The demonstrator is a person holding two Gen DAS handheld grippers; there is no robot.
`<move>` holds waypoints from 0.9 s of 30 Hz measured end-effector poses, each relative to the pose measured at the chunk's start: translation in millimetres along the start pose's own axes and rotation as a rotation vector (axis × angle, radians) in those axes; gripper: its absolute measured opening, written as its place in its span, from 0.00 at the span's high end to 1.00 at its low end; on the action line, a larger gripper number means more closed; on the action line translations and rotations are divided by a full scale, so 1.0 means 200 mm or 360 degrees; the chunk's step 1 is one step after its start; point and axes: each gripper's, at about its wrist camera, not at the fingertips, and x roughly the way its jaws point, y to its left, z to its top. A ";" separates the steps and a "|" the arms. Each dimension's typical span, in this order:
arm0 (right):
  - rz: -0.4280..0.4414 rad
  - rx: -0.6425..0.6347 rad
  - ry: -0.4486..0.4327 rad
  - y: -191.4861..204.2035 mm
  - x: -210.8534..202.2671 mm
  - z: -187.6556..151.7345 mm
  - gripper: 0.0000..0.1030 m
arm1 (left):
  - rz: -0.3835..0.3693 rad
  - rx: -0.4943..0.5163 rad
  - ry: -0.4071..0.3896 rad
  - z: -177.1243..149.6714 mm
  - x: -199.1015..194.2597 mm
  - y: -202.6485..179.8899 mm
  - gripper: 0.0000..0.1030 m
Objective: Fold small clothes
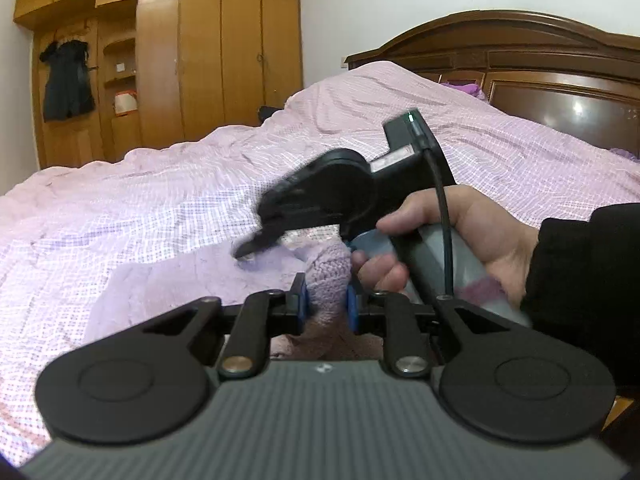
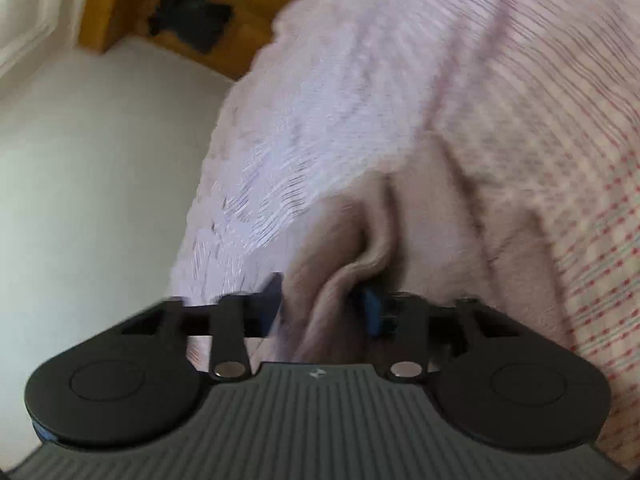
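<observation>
**Two grippers, one knitted garment on the bed**

One small pale-pink knitted garment [image 1: 326,276] lies on the checked pink bedcover [image 1: 160,208]. Left gripper [image 1: 325,304]: two blue pads [image 1: 303,300] closed narrowly on a bunched fold of the garment. Right gripper [image 2: 326,308], held by one hand [image 1: 460,240] in a dark sleeve [image 1: 580,288], appears blurred; a fold of the same fabric lies between its two fingers, which stand partly apart, and whether the pads press on it cannot be told. One wooden wardrobe [image 1: 200,60] and one dark headboard [image 1: 520,64] stand behind.
</observation>
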 end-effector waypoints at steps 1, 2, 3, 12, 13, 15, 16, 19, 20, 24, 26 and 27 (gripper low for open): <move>0.0056 0.0099 -0.0012 -0.05 -0.03 0.02 0.71 | -0.0007 0.0011 -0.0008 0.00 0.01 0.00 0.79; 0.0083 0.0146 -0.0032 -0.08 -0.05 0.02 0.75 | -0.0014 0.0027 -0.0018 -0.01 -0.02 0.00 0.79; 0.0052 0.0129 -0.0035 -0.08 -0.06 0.02 0.80 | -0.0011 0.0047 -0.0024 0.00 -0.01 0.00 0.79; -0.0262 -0.0425 -0.0273 0.23 -0.36 0.02 0.81 | -0.0022 0.0207 -0.0102 0.04 -0.17 -0.23 0.79; -0.0312 -0.0469 -0.0294 0.24 -0.37 -0.01 0.81 | -0.0010 0.0236 -0.0084 0.03 -0.16 -0.26 0.79; -0.0403 -0.0495 -0.0272 0.22 -0.37 -0.03 0.81 | 0.0056 0.0309 -0.0045 0.00 -0.12 -0.33 0.79; -0.0436 -0.0496 -0.0266 0.21 -0.36 -0.03 0.81 | 0.0059 0.0330 -0.0024 -0.01 -0.10 -0.35 0.79; -0.0476 -0.0490 -0.0273 0.18 -0.32 -0.06 0.81 | 0.0091 0.0424 -0.0035 -0.06 -0.08 -0.42 0.79; -0.0479 -0.0507 -0.0288 0.19 -0.33 -0.07 0.81 | 0.0085 0.0436 -0.0037 -0.06 -0.08 -0.43 0.79; -0.0625 -0.0653 -0.0239 0.17 -0.24 -0.06 0.70 | -0.0027 0.0392 0.0071 -0.09 -0.03 -0.40 0.74; -0.0754 -0.0728 -0.0223 0.13 -0.21 -0.09 0.36 | -0.0169 0.0315 0.0126 -0.11 -0.04 -0.33 0.66; -0.0807 -0.0749 -0.0270 0.13 -0.24 -0.10 0.21 | -0.0251 0.0241 0.0115 -0.12 -0.08 -0.27 0.62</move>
